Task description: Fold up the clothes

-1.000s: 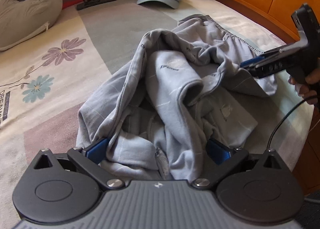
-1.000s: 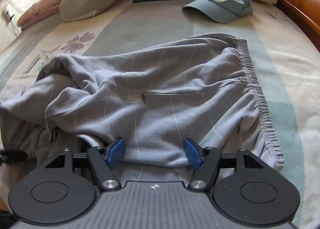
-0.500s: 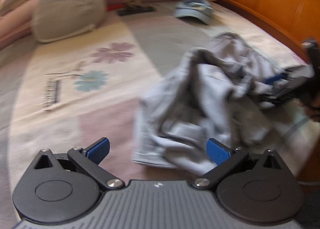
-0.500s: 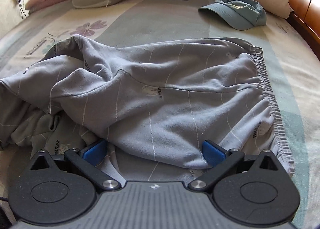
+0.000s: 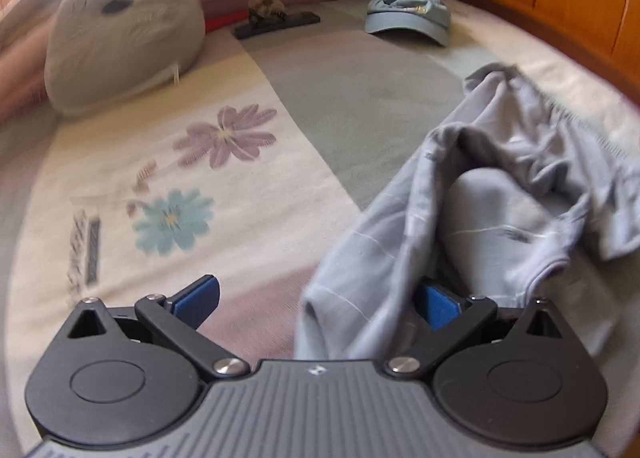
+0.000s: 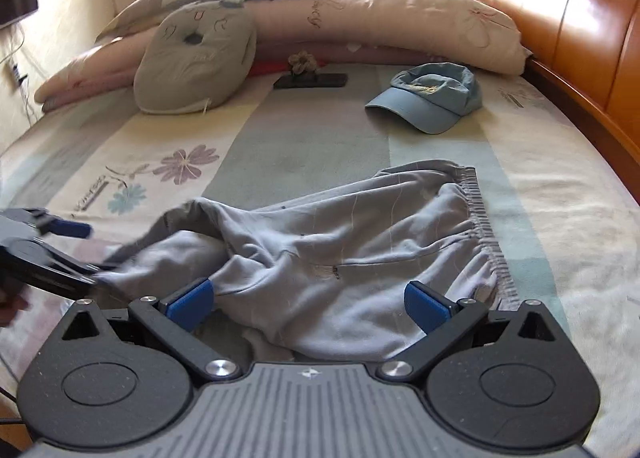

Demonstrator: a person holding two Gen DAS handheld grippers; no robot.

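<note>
A crumpled grey garment [image 5: 492, 218] [image 6: 360, 254] lies on the bed, its elastic waistband [image 6: 486, 234] along the right side. My left gripper [image 5: 318, 302] is open wide at the garment's left edge. A fold of cloth sits between its jaws against the right pad [image 5: 438, 308]; the left pad is over bare sheet. In the right wrist view the left gripper [image 6: 82, 254] shows at the left, touching the cloth's end. My right gripper [image 6: 308, 304] is open over the garment's near edge, with cloth below both pads.
A blue cap [image 6: 430, 96] lies at the back right, and a grey cushion [image 6: 196, 62] at the back left. Between them is a black phone [image 6: 310, 81] with a scrunchie on it. A long pillow [image 6: 400, 22] and the wooden headboard [image 6: 580, 30] bound the flowered sheet [image 5: 180, 186].
My left gripper swung left off the pile and is back at the garment's left edge. My right gripper's jaws spread wider and it drew back and tilted up.
</note>
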